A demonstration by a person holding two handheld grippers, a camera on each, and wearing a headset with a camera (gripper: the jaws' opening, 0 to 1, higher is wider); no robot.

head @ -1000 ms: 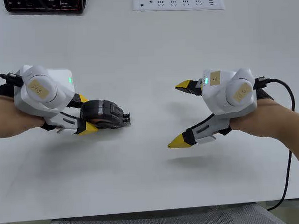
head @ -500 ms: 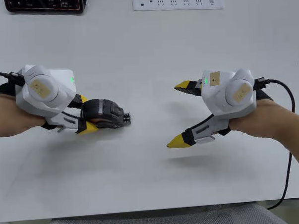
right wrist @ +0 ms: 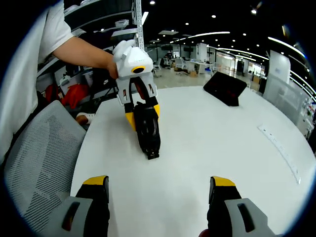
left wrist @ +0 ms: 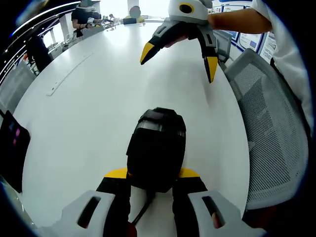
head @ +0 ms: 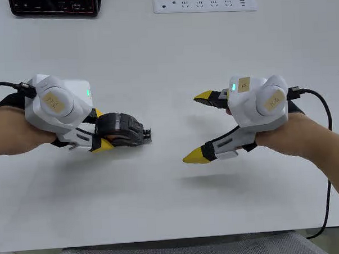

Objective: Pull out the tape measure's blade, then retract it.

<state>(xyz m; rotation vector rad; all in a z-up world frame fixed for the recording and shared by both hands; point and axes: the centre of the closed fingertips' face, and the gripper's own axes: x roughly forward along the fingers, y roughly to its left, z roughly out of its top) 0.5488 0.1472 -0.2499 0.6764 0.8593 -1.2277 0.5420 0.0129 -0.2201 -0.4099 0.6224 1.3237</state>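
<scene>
So we've got our left tongs (head: pixel 101 130) at the left of the head view, clamped around the black tape measure (head: pixel 122 129), which sits on the white table (head: pixel 155 66) with its blade hook right at the case mouth. Our right tongs (head: pixel 197 126) over on the right are spread wide, holding nothing, well apart from the tape measure and facing it

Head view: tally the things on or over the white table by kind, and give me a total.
Tape measure: 1
Hand-held grippers: 2, the left hand-held gripper and the right hand-held gripper
Power strip: 1
Black device: 1
Total: 5
</scene>
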